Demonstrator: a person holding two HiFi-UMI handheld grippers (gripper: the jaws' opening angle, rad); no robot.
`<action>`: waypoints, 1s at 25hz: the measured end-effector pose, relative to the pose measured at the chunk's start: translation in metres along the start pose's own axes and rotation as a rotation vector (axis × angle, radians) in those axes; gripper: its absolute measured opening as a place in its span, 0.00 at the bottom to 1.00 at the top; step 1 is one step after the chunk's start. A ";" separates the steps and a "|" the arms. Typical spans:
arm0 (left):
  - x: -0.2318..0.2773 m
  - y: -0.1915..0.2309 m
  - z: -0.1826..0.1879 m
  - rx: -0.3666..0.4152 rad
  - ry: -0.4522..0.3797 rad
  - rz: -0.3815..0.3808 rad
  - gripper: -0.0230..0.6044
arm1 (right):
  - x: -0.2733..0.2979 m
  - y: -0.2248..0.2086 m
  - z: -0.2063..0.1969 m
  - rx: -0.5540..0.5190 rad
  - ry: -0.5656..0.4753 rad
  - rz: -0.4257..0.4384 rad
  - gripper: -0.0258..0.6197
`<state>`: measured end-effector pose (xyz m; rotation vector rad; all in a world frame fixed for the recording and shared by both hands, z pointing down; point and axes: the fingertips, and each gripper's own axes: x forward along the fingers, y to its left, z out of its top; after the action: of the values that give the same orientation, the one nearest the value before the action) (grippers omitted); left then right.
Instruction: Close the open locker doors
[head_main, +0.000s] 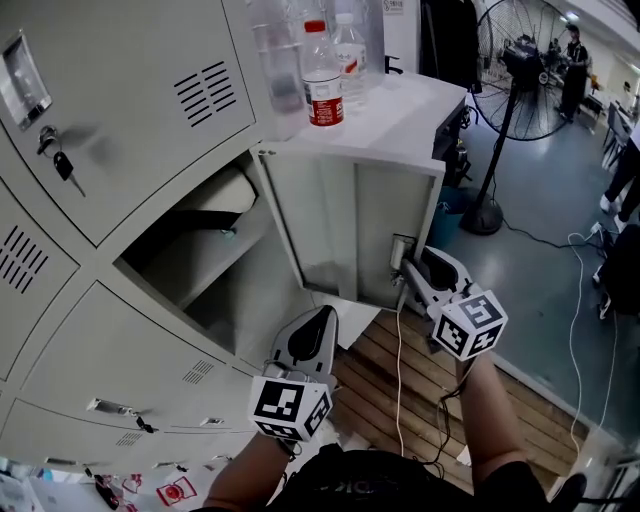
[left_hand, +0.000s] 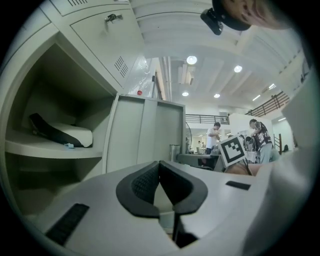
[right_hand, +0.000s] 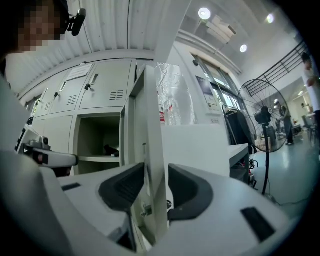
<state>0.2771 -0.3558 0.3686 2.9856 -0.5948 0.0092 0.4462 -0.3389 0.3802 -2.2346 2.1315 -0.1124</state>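
Bottles cropped at top (labels unreadable), shelf item indistinct

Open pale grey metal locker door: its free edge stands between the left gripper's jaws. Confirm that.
Wrong gripper. The free edge of the open pale grey metal locker door stands between the jaws of the right gripper, as the right gripper view shows. The left gripper is shut, with nothing in it.

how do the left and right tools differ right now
The left tool is shut and empty; the right tool is open around the edge of the open pale grey metal locker door. The left tool hangs clear of that door; the right tool reaches it. Both carry marker cubes.
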 end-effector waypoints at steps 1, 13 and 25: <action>0.001 -0.001 0.000 -0.001 0.000 0.001 0.04 | 0.001 0.002 -0.001 -0.006 0.009 0.010 0.25; -0.025 -0.015 0.002 0.014 -0.013 0.062 0.04 | -0.015 0.020 -0.006 -0.022 0.023 0.072 0.20; -0.067 -0.043 0.002 0.034 -0.027 0.161 0.04 | -0.038 0.061 -0.009 -0.051 0.034 0.210 0.20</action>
<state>0.2318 -0.2914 0.3608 2.9657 -0.8454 -0.0098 0.3827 -0.3042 0.3835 -2.0321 2.3965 -0.0879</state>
